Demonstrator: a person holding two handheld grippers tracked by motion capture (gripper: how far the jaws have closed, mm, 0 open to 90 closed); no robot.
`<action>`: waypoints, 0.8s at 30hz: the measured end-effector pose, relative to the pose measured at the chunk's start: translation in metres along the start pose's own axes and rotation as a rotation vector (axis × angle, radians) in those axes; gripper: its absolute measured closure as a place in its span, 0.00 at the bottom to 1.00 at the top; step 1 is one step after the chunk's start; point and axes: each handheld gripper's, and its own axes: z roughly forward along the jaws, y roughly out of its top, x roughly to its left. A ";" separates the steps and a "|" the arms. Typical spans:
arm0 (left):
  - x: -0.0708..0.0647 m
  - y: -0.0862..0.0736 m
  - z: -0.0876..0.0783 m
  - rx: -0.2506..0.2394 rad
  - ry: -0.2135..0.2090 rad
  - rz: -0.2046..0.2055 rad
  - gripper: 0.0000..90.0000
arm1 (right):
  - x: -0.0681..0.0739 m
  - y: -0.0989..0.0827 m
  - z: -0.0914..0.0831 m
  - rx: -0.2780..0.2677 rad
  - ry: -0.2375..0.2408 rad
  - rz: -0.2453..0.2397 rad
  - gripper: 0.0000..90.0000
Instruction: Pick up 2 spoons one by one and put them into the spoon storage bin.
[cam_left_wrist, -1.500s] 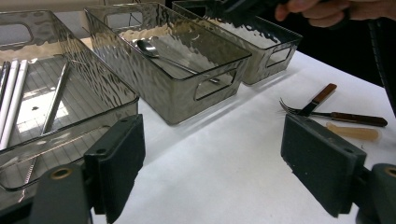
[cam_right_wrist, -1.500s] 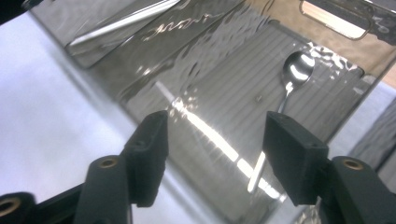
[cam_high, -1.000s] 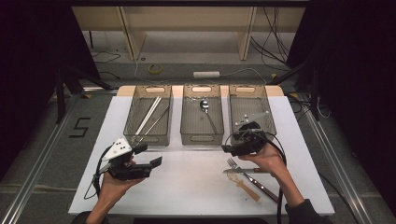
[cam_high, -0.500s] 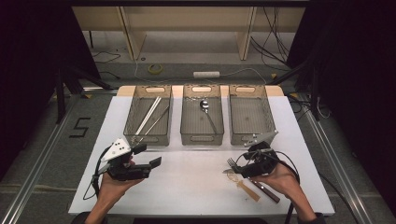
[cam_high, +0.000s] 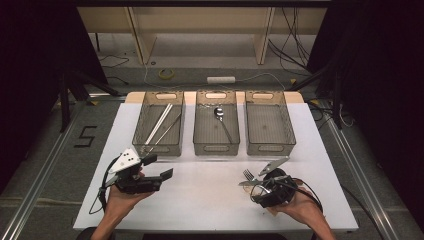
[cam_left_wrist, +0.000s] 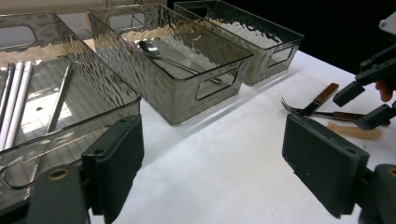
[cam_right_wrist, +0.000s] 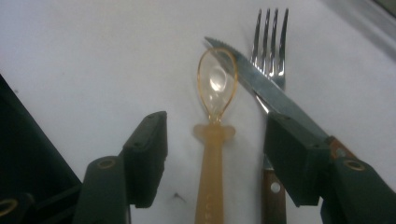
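A translucent amber spoon (cam_right_wrist: 212, 140) lies on the white table between the jaws of my right gripper (cam_right_wrist: 215, 158). The jaws have just been closing, but the pads stand clear of its handle on both sides. A serrated knife (cam_right_wrist: 261, 88) with a brown handle crosses a metal fork (cam_right_wrist: 271, 42) just right of the spoon, and the right jaw hangs over the knife. In the high view the right gripper (cam_high: 257, 190) sits low over this cutlery near the front right. My left gripper (cam_high: 159, 166) is open and holds nothing, at the front left.
Three smoky clear bins stand in a row at the back. The left bin (cam_high: 137, 125) holds white sticks (cam_high: 159, 122) and a metal rod. The middle bin (cam_high: 216, 148) holds a metal spoon (cam_high: 219, 112). The right bin (cam_high: 270, 147) has nothing in it.
My right hand has come down and toward the front edge, from beside the right bin onto the loose cutlery. Its jaws stand narrower now. The left hand has kept still.
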 end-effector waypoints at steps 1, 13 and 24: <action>0.000 0.000 0.000 -0.004 0.000 -0.005 0.23 | 0.000 -0.002 0.000 0.007 0.002 0.008 0.48; 0.000 0.000 0.001 0.002 -0.004 0.005 0.23 | 0.001 -0.015 0.010 0.079 -0.015 -0.011 0.67; -0.001 0.000 0.002 0.004 -0.004 0.007 0.23 | 0.003 -0.017 0.018 0.109 -0.034 -0.026 0.81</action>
